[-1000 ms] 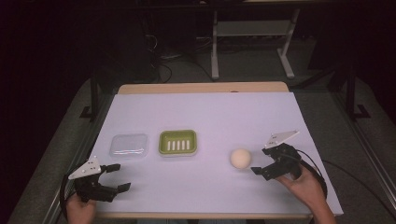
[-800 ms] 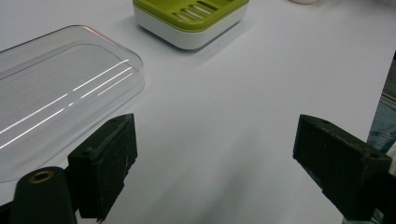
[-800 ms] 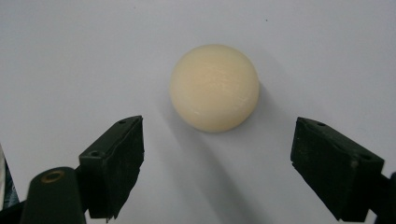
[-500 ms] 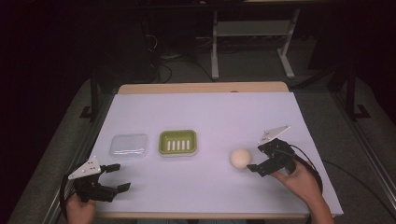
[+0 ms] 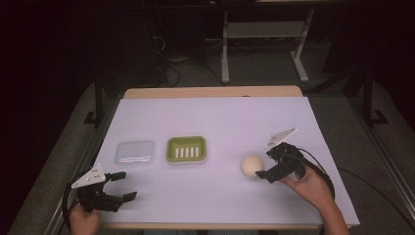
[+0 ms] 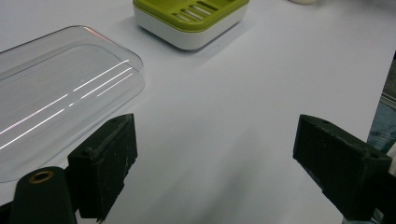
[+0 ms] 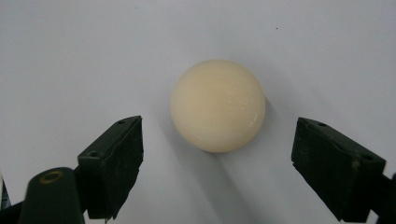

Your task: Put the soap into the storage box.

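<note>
1. My right gripper (image 5: 266,164) has its jaws spread wide, nothing held; in the right gripper view the cream soap ball (image 7: 218,105) sits on the table just ahead of the jaw tips, between their lines and not touching either.
2. The soap ball (image 5: 251,166) lies toward the table's right edge, in the near half, well apart from the green soap dish (image 5: 186,149).
3. Main risk, as I judge it: the ball is round and smooth. If I close off-centre, or one jaw meets it first, it could squirt out or roll toward the near edge.
4. Closing too high on the curve could pop it downward and out; too hard a squeeze may dent it.
5. My left gripper (image 5: 119,185) rests parted and empty at the near-left corner, so it can't stop a runaway ball.
6. The clear lid (image 5: 135,152) lies flat just left of the dish, near the left edge; in the left gripper view the lid (image 6: 56,88) is close ahead of the left jaw.
7. Nothing stands between ball and dish; the white table cover (image 5: 215,117) is bare there.
</note>
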Demonstrator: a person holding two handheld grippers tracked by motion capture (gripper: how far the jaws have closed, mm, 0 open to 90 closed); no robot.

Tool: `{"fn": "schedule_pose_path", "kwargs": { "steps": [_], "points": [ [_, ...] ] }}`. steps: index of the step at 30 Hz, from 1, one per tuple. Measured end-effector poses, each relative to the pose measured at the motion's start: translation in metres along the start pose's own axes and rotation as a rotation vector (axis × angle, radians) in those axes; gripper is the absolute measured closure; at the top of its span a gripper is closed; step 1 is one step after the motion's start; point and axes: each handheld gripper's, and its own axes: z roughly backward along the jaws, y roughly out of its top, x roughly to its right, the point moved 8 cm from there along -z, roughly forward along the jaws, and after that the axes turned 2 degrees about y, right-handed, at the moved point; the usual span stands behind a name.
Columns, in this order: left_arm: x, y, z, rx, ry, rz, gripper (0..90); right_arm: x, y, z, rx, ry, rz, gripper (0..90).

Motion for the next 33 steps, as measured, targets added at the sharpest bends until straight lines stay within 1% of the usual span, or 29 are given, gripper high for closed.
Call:
{"fn": "schedule_pose_path", "kwargs": {
  "steps": [7, 8, 10, 13, 14, 15, 17, 20, 21, 23, 30, 33],
  "points": [
    [0.000, 0.000, 0.000, -0.003, 0.000, -0.007, 12.9, -0.001, 0.005, -0.007, -0.025, 0.004, 0.011, 15.8],
    [0.000, 0.000, 0.000, -0.001, -0.001, -0.004, 12.9, -0.001, 0.005, -0.008, -0.039, 0.003, 0.016, 15.8],
    [0.000, 0.000, 0.000, -0.001, 0.000, -0.004, 12.9, -0.001, 0.005, -0.010, -0.045, 0.002, 0.018, 15.8],
    [0.000, 0.000, 0.000, -0.001, -0.001, -0.004, 12.9, 0.000, 0.008, -0.016, -0.064, -0.003, 0.027, 15.8],
    [0.000, 0.000, 0.001, -0.005, -0.001, -0.005, 12.9, -0.001, 0.008, -0.017, -0.067, 0.001, 0.023, 15.8],
    [0.000, 0.000, 0.001, -0.005, -0.001, -0.005, 12.9, 0.000, 0.009, -0.019, -0.069, 0.003, 0.034, 15.8],
    [0.000, 0.000, 0.001, -0.007, -0.001, -0.009, 12.9, 0.000, 0.010, -0.020, -0.075, 0.004, 0.030, 15.8],
    [0.000, 0.000, 0.001, -0.009, -0.003, -0.011, 12.9, -0.001, 0.014, -0.027, -0.096, 0.010, 0.033, 15.8],
    [0.000, 0.000, 0.001, -0.009, -0.003, -0.011, 12.9, -0.001, 0.015, -0.028, -0.101, 0.008, 0.041, 15.9],
    [0.000, 0.000, 0.001, -0.008, -0.002, -0.009, 12.9, -0.001, 0.016, -0.029, -0.107, 0.012, 0.041, 15.8],
    [0.000, 0.000, 0.001, -0.007, -0.004, -0.013, 12.9, 0.004, 0.017, -0.036, -0.130, 0.010, 0.027, 15.9],
    [0.000, 0.000, 0.001, -0.005, -0.004, -0.010, 12.9, 0.005, 0.016, -0.039, -0.147, 0.007, 0.026, 15.8]
  ]
}}
